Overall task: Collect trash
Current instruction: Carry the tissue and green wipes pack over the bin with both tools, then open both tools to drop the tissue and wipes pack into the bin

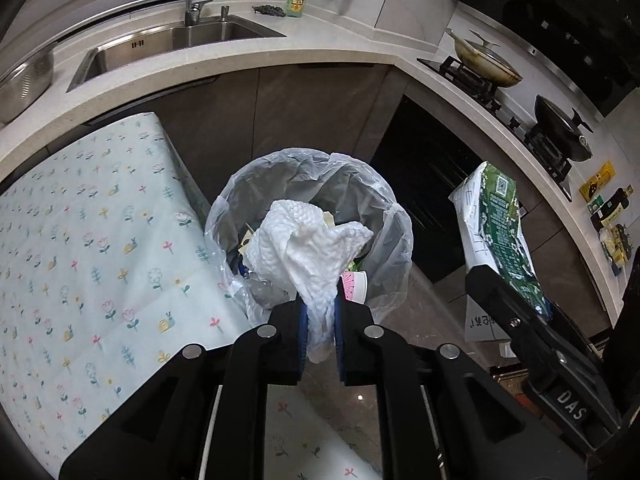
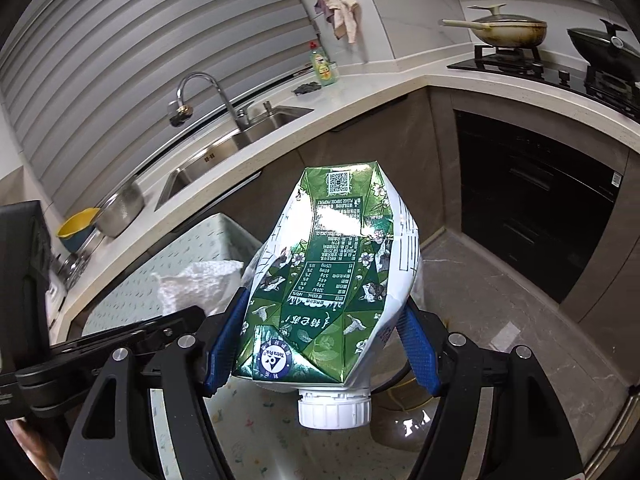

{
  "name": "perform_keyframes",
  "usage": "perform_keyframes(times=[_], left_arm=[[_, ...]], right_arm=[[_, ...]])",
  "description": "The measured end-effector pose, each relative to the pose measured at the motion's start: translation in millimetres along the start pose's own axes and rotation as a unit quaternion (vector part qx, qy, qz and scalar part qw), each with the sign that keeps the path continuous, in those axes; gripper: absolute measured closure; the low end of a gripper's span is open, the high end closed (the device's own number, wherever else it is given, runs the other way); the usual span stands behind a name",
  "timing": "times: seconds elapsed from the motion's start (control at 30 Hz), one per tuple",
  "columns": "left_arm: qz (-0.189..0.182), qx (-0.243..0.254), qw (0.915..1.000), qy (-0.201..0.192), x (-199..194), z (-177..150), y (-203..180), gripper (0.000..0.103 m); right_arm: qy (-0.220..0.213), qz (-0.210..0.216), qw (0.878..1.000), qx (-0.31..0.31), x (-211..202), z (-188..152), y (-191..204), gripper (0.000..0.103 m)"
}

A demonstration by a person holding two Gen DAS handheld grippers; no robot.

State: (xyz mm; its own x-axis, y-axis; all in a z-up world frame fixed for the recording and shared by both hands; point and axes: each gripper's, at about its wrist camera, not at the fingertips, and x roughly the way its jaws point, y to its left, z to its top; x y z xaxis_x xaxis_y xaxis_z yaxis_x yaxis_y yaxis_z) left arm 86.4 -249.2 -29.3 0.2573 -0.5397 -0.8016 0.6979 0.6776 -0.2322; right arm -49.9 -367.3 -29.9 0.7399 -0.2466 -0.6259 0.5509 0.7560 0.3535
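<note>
Bin (image 1: 308, 200) right of table (image 1: 100, 240), before the sink (image 1: 176, 44) counter (image 1: 240, 68).

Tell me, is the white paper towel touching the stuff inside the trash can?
Cannot tell. In the left wrist view the paper towel hangs from the left gripper in front of the trash can, hiding any gap.

The crumpled paper towel (image 1: 308, 248) covers much of the trash bin's (image 1: 392, 216) inside, so only scraps of the rubbish beneath show. In the right wrist view, the crushed green carton (image 2: 332, 280) hides the bin almost entirely, and the carton's small print is unreadable. A steel colander (image 1: 24, 84) is cut off by the left edge. Packets (image 1: 612, 216) on the worktop (image 1: 224, 64) at far right are too small to identify.
</note>
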Motion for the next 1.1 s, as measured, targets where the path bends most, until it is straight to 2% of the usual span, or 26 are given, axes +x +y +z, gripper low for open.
perform_keyframes(times=[0.03,0.07,0.13,0.2,0.3,0.57,0.83,0.9,1.0,1.1], left_arm=[[0.003,0.001,1.0000,0.003,7.2,3.6,0.6,0.084],[0.005,0.000,1.0000,0.005,13.2,7.0,1.9,0.075],[0.009,-0.006,0.9999,-0.006,17.4,11.9,5.4,0.066],[0.013,-0.011,0.9997,-0.014,16.0,15.6,9.6,0.052],[0.031,-0.015,0.9989,-0.032,8.6,17.2,16.8,0.045],[0.091,-0.034,0.9936,-0.057,-12.3,11.8,38.8,0.040],[0.127,-0.065,0.9874,-0.069,-26.3,4.6,62.6,0.038],[0.134,-0.068,0.9860,-0.073,-30.4,2.4,65.6,0.034],[0.148,-0.067,0.9831,-0.084,-39.0,-1.0,68.4,0.030],[0.158,-0.065,0.9811,-0.090,-46.6,-3.9,69.0,0.027]], right_arm=[[0.000,-0.002,1.000,0.001,2.4,1.1,-1.4,0.035],[0.001,-0.004,1.000,0.001,5.1,2.6,-2.9,0.035],[0.003,-0.006,1.000,0.002,10.7,4.9,-5.3,0.035],[0.006,-0.006,1.000,0.002,15.3,6.2,-6.2,0.035],[0.011,-0.002,1.000,-0.003,23.0,7.0,-2.4,0.035],[0.022,0.019,0.999,-0.029,45.6,9.9,25.4,0.035],[0.016,0.028,0.998,-0.057,70.5,24.9,54.9,0.033],[0.014,0.027,0.998,-0.055,71.7,29.1,57.8,0.032],[0.005,0.033,0.998,-0.053,62.6,30.6,60.8,0.024],[0.005,0.034,0.997,-0.062,53.9,28.7,65.9,0.022]])
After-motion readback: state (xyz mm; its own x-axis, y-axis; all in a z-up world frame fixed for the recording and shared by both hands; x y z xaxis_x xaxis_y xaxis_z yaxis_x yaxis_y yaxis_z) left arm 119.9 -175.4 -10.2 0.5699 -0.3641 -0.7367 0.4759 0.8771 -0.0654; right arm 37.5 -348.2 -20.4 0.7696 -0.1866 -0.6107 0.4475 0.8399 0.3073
